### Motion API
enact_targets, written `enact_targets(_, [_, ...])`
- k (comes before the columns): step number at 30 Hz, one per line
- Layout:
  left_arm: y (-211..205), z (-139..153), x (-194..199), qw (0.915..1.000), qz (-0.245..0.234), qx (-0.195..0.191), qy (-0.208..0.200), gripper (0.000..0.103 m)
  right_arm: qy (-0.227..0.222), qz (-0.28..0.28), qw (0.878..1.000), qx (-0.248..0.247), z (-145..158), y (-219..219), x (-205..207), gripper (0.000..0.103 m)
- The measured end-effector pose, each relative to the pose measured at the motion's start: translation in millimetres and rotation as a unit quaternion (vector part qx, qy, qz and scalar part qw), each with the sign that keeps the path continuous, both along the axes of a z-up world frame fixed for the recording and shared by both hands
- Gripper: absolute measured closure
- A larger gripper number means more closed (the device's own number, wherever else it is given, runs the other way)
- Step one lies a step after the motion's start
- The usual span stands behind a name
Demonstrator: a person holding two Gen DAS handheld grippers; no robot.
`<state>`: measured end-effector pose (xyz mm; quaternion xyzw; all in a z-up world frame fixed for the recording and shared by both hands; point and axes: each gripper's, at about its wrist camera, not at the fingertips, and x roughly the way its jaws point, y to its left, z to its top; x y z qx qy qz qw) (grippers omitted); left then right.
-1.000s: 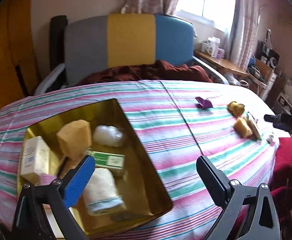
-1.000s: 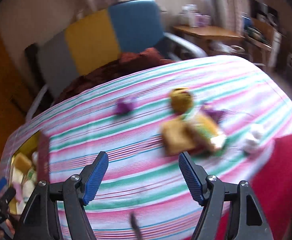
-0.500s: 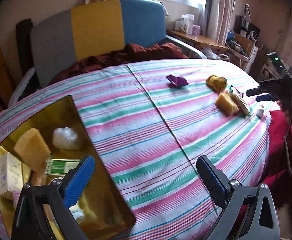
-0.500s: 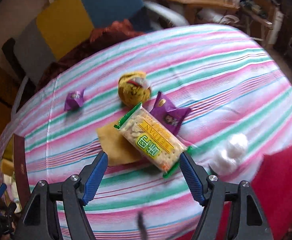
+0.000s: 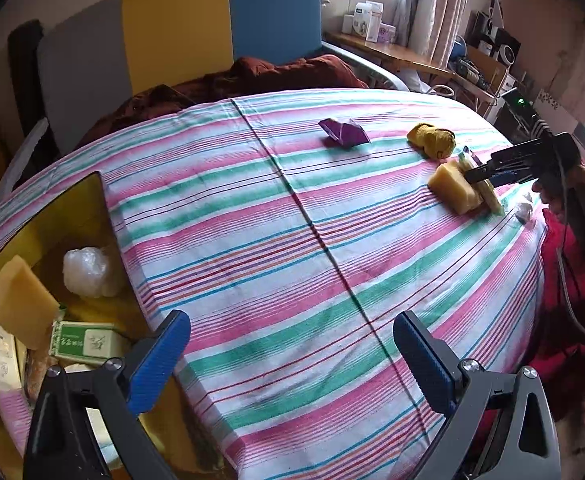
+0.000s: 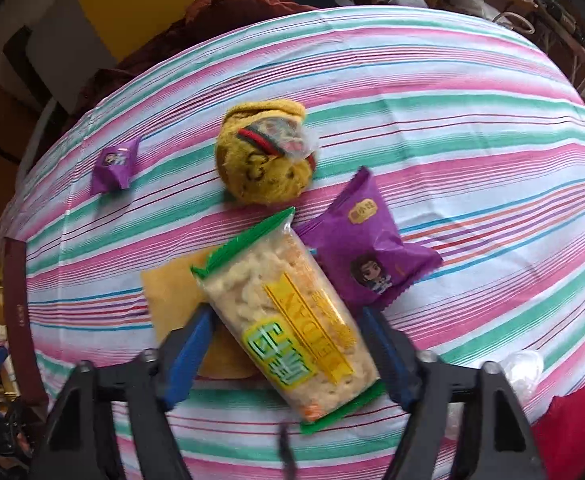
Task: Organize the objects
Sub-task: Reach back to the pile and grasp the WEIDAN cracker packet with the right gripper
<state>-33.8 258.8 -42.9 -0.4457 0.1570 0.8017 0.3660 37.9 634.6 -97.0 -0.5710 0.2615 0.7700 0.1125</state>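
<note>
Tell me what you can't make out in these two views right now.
- Yellow sponge: right wrist view, mostly hidden under the cracker packet.
- Whether the right tongs touch the packet: fingertips blurred.
- Gold box: left wrist view, near end cut off by the left tongs and frame edge.

striped bed cover [image 5: 292, 240] holds gold box [image 5: 68, 208], purple packets [image 5: 342, 132], sponge [image 5: 452, 190] (under crackers [image 6: 288, 320]).

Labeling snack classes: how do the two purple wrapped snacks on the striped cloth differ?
The larger purple snack packet lies touching the clear green-edged cracker pack, beside the right gripper, whose open jaws straddle that pack. The small purple wrapped snack is far smaller and lies alone, apart from the pile. Both are purple with a cartoon figure and lie on the cloth.
</note>
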Motion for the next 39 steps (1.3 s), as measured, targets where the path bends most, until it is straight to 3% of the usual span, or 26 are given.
enact_targets(4, [17,-3,-5,0.9999,-0.012,0.001,-0.007,0.001,0.01,0.007,1.0,-0.006,6,-9,8,0.055])
enact_targets(7, [34,-4,-11,0.9996,-0.025,0.003,-0.016,0.001,0.068,-0.014,0.997,-0.033,19,-3,19,0.055])
enact_targets(10, [57,-8,-16,0.9988,-0.039,0.004,-0.03,0.001,0.161,-0.054,0.982,-0.085,31,9,40,0.055])
enact_targets(12, [75,-10,-19,0.9981,-0.047,0.003,-0.04,0.001,0.198,-0.087,0.97,-0.113,31,21,51,0.055])
enact_targets(15, [109,-12,-21,0.9963,-0.063,0.008,-0.059,0.001,0.235,-0.118,0.958,-0.115,37,30,65,0.055])
enact_targets(27, [247,-15,-3,0.9886,-0.122,0.014,-0.087,0.001,0.299,-0.124,0.939,-0.115,48,35,84,0.055])
enact_targets(33, [295,-43,2,0.9895,-0.099,-0.044,-0.096,0.001,0.318,-0.127,0.932,-0.119,50,36,84,0.055])
enact_targets(37, [303,-60,6,0.9917,-0.084,-0.072,-0.066,0.003,0.318,-0.12,0.933,-0.119,49,35,78,0.055])
enact_targets(39, [296,-59,12,0.992,-0.096,-0.072,-0.038,0.013,0.317,-0.115,0.934,-0.12,49,35,77,0.055])
